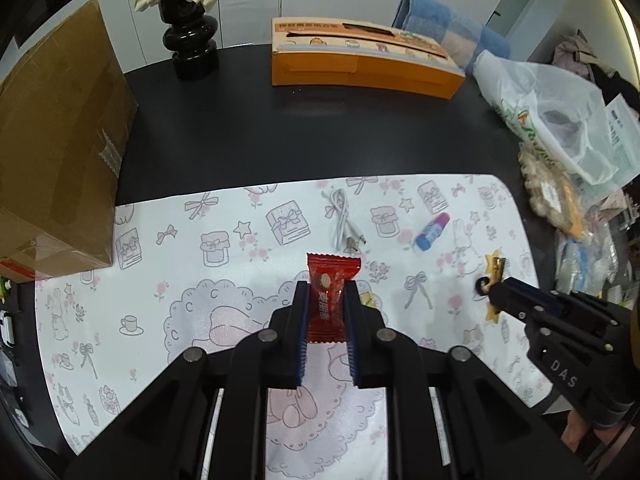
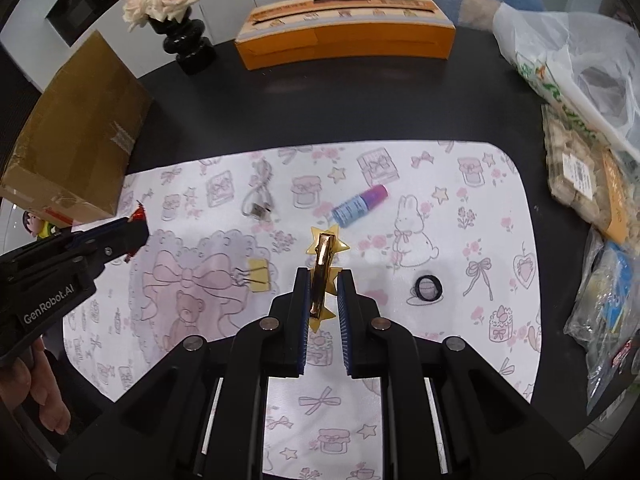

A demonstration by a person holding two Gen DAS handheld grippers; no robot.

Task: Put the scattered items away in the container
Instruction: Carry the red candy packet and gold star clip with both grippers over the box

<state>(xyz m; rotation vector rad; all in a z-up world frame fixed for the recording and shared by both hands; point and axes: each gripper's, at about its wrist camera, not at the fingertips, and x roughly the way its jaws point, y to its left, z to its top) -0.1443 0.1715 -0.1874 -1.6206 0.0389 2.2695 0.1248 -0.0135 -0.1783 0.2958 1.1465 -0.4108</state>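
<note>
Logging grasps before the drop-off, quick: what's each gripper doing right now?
Left gripper: shut on the red candy packet.
Right gripper: shut on the gold star hair clip.

Black table [image 1: 304, 136] carries patterned mat [image 1: 224, 280]; cardboard box [image 1: 56, 152]; vase [image 1: 191, 40].

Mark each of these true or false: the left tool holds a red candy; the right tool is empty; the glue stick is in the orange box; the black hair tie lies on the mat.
1. The left tool holds a red wrapped candy. True.
2. The right tool is empty. False: it grips a gold star-shaped hair clip.
3. The blue and purple glue stick is in the long orange cardboard box. False: it lies on the white patterned mat.
4. The black hair tie lies on the mat. True.
</note>
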